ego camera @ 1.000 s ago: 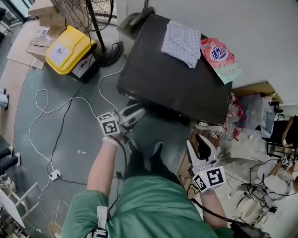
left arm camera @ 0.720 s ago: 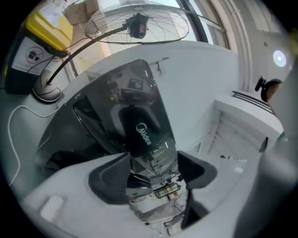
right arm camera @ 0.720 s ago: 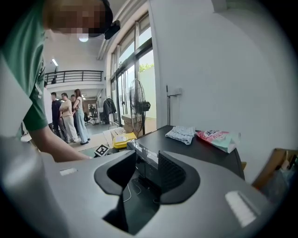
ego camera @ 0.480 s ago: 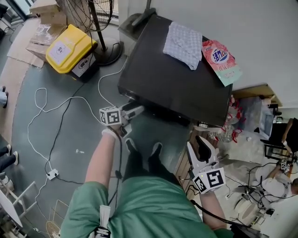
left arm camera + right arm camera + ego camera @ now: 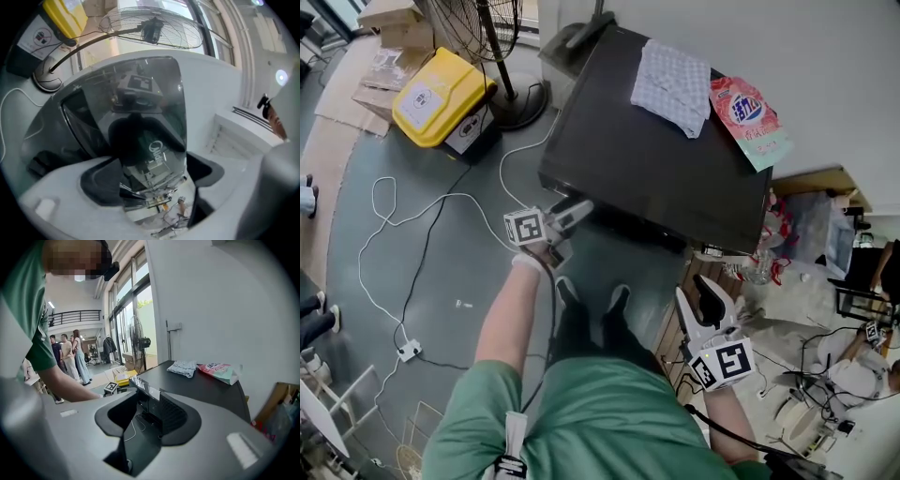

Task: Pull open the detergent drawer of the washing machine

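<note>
I hold my left gripper [image 5: 570, 216], fingers [image 5: 56, 192] spread, at the washing machine [image 5: 656, 169] front; right gripper [image 5: 705, 300] hangs apart, fingers [image 5: 225, 427] spread, empty.

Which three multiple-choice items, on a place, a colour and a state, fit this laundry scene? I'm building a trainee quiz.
1. The pink bag lies: A on the washing machine's top; B on the floor; C in a basket.
2. The bin by the fan is: A red; B yellow; C blue.
3. The right gripper's jaws are: A shut on a sock; B shut tight; C apart, empty.
Key: A, it lies beside the cloth up there; B, its lid is yellow; C, nothing sits between them.
</note>
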Motion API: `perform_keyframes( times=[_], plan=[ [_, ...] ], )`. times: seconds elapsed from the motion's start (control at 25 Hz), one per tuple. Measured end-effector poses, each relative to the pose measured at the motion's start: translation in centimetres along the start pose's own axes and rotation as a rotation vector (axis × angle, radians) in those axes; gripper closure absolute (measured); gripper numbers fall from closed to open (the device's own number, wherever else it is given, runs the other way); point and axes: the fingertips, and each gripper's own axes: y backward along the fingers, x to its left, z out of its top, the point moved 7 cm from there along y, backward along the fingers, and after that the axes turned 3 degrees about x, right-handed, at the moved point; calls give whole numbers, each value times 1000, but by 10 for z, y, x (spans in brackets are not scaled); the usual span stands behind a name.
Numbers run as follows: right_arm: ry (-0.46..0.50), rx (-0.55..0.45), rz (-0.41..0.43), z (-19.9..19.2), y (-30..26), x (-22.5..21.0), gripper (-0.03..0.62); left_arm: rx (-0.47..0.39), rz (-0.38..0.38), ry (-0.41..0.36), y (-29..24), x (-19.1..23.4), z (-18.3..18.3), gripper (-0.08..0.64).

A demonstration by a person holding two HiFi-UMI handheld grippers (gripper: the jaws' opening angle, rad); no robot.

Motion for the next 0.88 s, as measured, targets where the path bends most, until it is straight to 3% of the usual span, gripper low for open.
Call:
perform_keyframes(
  times=[0.28,0.48,0.68,0.88],
  plan=[
    [19,29,44,-10,-1,13,443,-57,27,26,6,3,-6,177],
    [30,44,79,-12,2,20,443,-57,-52,-74,18,-10,-18,216],
    [2,33,68,-12,-2,8,443,-85,-57,-37,44,-22,-45,218],
    [16,11,89,-4,-4,6,443,-58,-45,-32,71,-31,-70,216]
  ],
)
